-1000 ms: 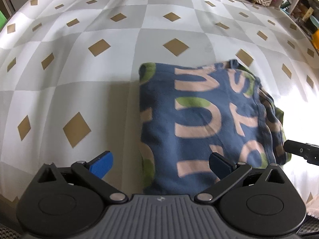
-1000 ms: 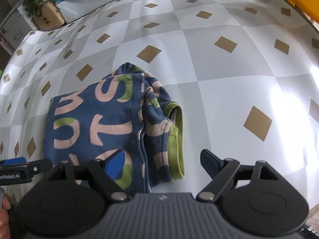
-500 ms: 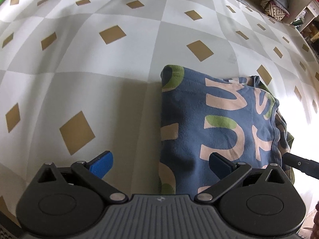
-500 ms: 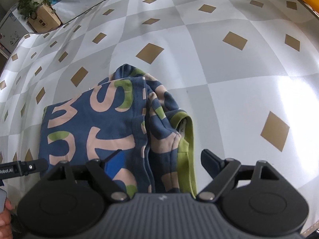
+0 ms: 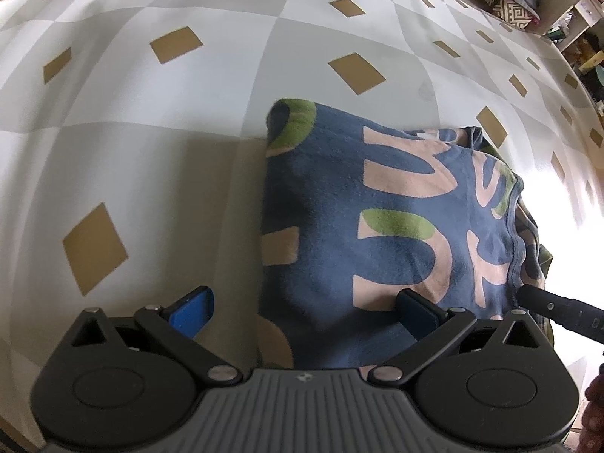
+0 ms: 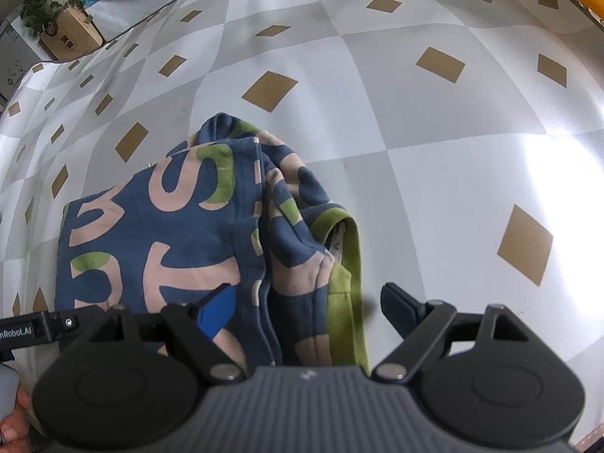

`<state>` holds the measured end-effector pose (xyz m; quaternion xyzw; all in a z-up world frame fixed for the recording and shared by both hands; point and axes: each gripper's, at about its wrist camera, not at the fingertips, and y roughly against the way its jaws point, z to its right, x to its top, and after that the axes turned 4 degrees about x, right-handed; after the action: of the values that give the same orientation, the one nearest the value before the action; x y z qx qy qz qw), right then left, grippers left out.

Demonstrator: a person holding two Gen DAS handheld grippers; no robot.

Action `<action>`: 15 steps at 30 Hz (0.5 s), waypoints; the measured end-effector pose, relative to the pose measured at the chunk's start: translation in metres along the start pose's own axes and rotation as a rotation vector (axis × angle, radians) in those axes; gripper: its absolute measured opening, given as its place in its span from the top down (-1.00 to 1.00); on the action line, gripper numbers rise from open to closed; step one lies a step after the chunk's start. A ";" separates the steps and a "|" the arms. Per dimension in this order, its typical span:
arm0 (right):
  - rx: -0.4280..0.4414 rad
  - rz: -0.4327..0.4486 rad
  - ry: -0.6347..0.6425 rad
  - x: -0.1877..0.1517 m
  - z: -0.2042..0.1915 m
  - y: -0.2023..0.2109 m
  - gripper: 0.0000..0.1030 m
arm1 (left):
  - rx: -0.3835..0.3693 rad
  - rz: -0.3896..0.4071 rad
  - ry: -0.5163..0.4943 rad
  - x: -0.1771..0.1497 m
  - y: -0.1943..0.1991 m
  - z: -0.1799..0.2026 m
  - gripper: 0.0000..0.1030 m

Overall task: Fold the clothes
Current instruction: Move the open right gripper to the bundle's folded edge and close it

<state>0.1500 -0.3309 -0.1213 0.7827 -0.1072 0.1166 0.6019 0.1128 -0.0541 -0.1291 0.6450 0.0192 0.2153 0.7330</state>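
Note:
A folded blue garment with pink and green letter shapes lies on a checked white-and-grey cloth with tan diamonds. My left gripper hovers open over the garment's near left edge; one blue pad is above the bare cloth, the other above the fabric. In the right wrist view the same garment shows bunched folds and a green hem on its right side. My right gripper stands open, straddling those folds and the hem, with nothing pinched.
The checked cloth spreads wide beyond the garment on all sides. A patterned bag and shelves sit beyond the far right edge. A cardboard box with a plant stands at the far left corner. A hand shows at lower left.
Both grippers have sunk closer to the garment, which looks larger in both views. The left gripper has also shifted so that it straddles the garment's left edge. Neither pair of jaws has changed its width.

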 end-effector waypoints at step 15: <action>-0.077 0.019 0.144 -0.009 -0.021 -0.015 -0.90 | 0.006 0.039 -0.051 -0.001 -0.003 0.017 -1.00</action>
<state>0.1450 -0.3066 -0.1326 0.7476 -0.0752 0.1741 0.6365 0.1178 -0.0705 -0.1295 0.6526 -0.0115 0.2129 0.7271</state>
